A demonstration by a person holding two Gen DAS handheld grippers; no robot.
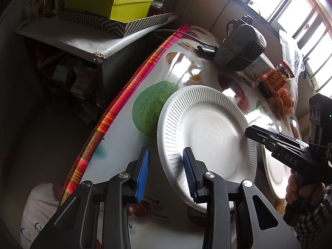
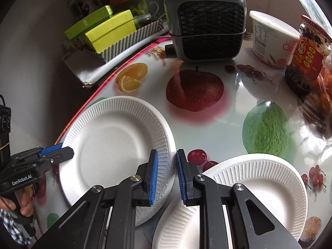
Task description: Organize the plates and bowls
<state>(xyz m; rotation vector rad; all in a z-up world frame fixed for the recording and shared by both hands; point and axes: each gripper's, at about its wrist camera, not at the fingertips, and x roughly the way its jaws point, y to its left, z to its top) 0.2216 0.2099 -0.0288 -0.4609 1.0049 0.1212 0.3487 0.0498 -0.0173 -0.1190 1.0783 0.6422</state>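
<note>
Left plate [image 2: 116,143] rim being straddled by right gripper [image 2: 167,174], lower centre; both jaws apart, left gripper [image 1: 166,174] included. Risk: thin rim being crushed, slipping.

2 white paper plates, ribbed rims, both right side up on fruit-print tabletop. Left plate [image 2: 116,143] [image 1: 207,139] lies flat near table edge, over green fruit print. Right plate [image 2: 259,188] [image 1: 276,170] sits just beside it, near edge partly hidden; can't tell if rims touch. Both empty.
</note>
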